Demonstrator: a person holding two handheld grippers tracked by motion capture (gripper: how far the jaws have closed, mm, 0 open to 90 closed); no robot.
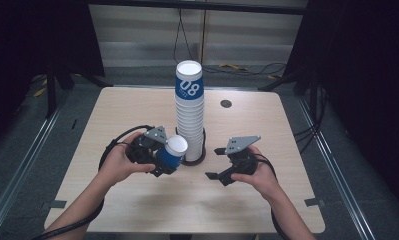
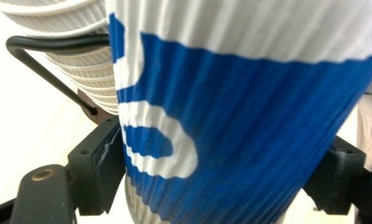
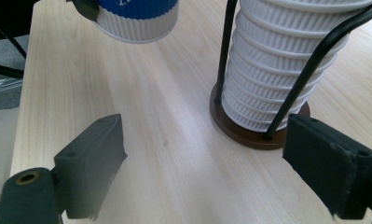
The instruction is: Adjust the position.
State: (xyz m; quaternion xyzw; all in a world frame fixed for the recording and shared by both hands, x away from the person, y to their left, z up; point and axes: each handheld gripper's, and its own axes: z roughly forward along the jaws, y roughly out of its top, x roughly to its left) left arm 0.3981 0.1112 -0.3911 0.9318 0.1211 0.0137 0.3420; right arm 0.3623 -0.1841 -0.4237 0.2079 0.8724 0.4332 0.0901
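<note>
My left gripper (image 1: pixel 162 159) clasps a tilted blue cup (image 1: pixel 171 154), just left of the cup stack (image 1: pixel 189 112) on the surface (image 1: pixel 137 205). My right gripper (image 1: pixel 218 163) gapes empty, just right of the stack.

the high view looks down on the table (image 1: pixel 137 210); both gripper views sit close, sharing the cup stack (image 1: pixel 189 110).
</note>
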